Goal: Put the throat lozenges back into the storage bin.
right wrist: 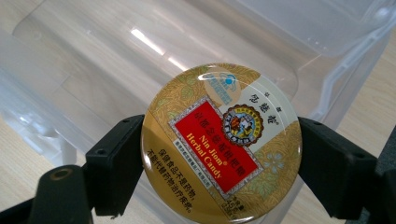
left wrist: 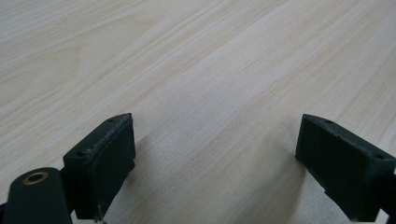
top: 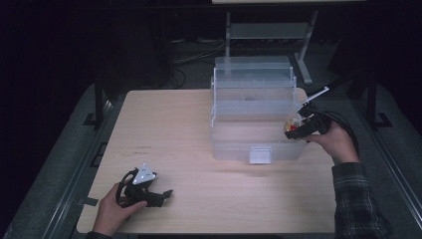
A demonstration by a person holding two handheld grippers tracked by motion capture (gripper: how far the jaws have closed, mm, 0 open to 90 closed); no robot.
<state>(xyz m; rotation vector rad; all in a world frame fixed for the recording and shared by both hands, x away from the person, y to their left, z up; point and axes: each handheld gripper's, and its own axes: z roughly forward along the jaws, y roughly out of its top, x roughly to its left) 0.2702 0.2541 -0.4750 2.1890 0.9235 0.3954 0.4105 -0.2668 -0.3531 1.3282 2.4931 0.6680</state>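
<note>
A round gold candy tin (right wrist: 222, 142) with a red label is clamped between the black jaws of my right gripper (right wrist: 220, 163). In the high view the right gripper (top: 297, 127) holds the tin (top: 293, 127) over the right end of a clear plastic box (top: 254, 117), just above its open lower compartment. Through the right gripper view the box's clear floor and walls (right wrist: 116, 60) lie beneath the tin. My left gripper (top: 160, 195) rests near the table's front left, jaws wide apart over bare wood, and its pads (left wrist: 109, 163) hold nothing.
The clear tiered box has stepped upper trays (top: 254, 74) folded toward the back and a front latch (top: 260, 154). The light wooden table (top: 164, 124) stretches to the left of it. Dark floor, cables and a stand's legs (top: 303, 59) lie beyond the far edge.
</note>
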